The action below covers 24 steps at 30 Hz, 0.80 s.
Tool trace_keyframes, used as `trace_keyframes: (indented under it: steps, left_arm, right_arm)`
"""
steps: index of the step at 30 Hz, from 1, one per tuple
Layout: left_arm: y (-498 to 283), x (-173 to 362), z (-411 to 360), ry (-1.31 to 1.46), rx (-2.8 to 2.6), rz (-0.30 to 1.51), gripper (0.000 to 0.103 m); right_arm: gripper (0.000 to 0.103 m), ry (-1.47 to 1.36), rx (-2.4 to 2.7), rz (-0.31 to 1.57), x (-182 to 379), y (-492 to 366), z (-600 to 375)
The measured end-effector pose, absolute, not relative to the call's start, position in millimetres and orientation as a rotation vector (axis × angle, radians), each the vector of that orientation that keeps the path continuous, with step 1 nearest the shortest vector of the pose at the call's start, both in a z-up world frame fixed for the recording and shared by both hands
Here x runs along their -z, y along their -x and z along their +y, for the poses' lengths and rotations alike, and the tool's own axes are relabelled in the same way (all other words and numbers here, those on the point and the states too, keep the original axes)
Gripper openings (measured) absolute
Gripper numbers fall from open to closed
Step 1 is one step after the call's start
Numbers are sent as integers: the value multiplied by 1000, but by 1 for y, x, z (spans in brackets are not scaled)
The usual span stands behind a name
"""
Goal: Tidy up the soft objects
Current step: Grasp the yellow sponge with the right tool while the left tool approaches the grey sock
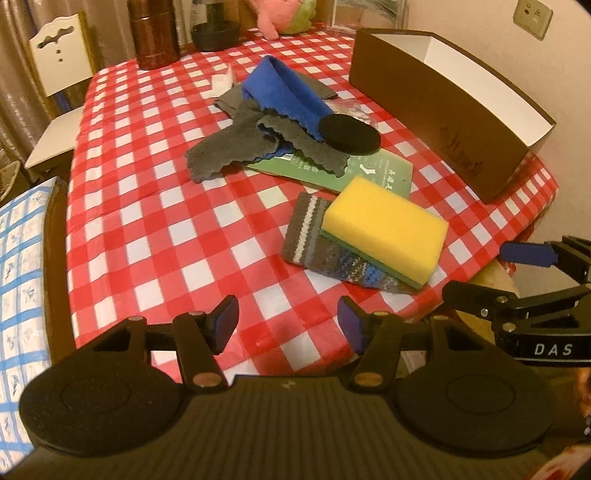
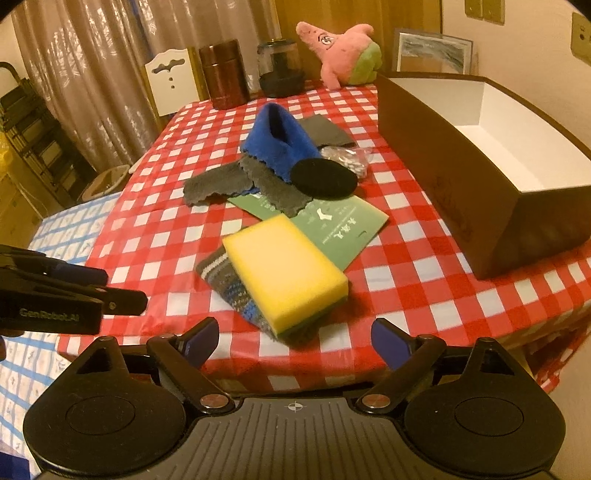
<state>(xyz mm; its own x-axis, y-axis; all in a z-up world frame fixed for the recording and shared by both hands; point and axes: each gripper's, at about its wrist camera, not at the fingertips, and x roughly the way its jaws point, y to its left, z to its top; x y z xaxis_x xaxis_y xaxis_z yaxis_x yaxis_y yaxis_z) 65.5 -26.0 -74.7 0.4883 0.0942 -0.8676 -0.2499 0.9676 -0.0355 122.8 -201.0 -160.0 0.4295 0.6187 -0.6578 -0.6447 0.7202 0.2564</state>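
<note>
A yellow sponge (image 1: 384,229) (image 2: 284,266) lies on a striped knit sock (image 1: 314,240) (image 2: 229,284) near the table's front edge. Behind it lie a green sock card (image 1: 384,171) (image 2: 332,225), a grey cloth (image 1: 236,147) (image 2: 236,184), a blue cloth (image 1: 284,88) (image 2: 277,136) and a black round pad (image 1: 349,134) (image 2: 325,177). An open brown box (image 1: 443,122) (image 2: 461,184) with a white inside stands at the right. My left gripper (image 1: 288,325) is open and empty, short of the front edge. My right gripper (image 2: 293,341) is open and empty, just before the sponge.
A pink plush star (image 2: 340,51) (image 1: 273,18), a brown canister (image 2: 223,74) (image 1: 153,33) and a dark jar (image 2: 280,70) stand at the table's far end. A white chair (image 1: 59,88) is at the far left. A blue-checked cloth (image 1: 22,295) lies left.
</note>
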Motion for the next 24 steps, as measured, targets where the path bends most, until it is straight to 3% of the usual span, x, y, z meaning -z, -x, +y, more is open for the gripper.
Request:
trace_keyframes:
  steps: [24]
  left_arm:
    - [-124, 112, 20, 150, -139, 1122, 54]
  right_arm:
    - [89, 202, -807, 861, 192, -183, -128]
